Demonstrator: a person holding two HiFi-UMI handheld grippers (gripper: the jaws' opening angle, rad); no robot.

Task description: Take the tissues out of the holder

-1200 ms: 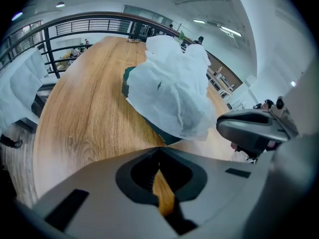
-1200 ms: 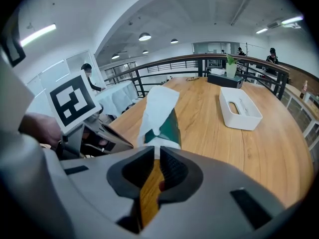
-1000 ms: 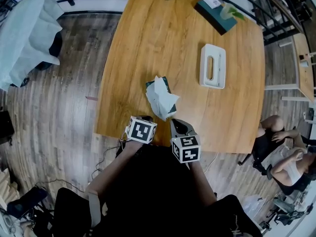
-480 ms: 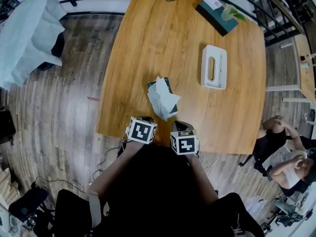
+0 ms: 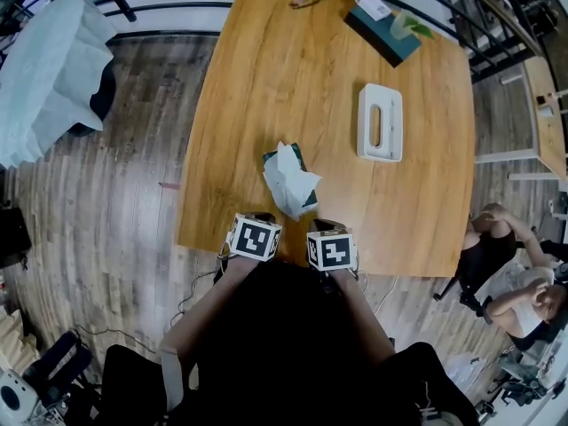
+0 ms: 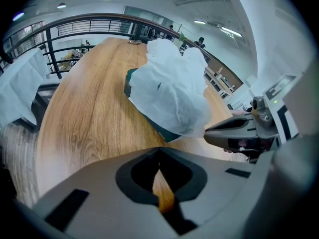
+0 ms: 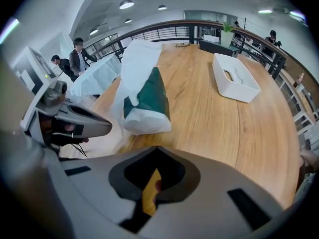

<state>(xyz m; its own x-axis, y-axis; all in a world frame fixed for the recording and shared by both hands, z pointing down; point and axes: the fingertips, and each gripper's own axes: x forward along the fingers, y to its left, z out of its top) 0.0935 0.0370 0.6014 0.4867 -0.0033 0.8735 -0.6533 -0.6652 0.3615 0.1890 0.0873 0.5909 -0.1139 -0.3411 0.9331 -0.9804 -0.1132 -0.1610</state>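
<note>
A loose pile of white tissues [image 5: 288, 177] lies on its dark green pack [image 5: 304, 162] near the wooden table's [image 5: 266, 78] front edge. The empty white tissue holder [image 5: 380, 121] stands further back on the right. My left gripper [image 5: 257, 218] and my right gripper [image 5: 325, 229] hover side by side at the front edge, just short of the tissues. Both are shut with nothing between their fingers. The left gripper view shows the tissues [image 6: 172, 93] close ahead, and the right gripper view shows the pack [image 7: 149, 101] and the holder [image 7: 234, 76].
A dark green box with a plant [image 5: 383, 23] and a small brown object [image 5: 306, 0] sit at the table's far end. A person sits by the table's right corner [image 5: 506, 273]. A white cloth [image 5: 49, 69] hangs over something at the left. Railings run behind.
My right gripper has sunk a little toward the table's front edge and tipped steeper, so its marker cube now faces up. The left gripper and the tissues have not moved.
</note>
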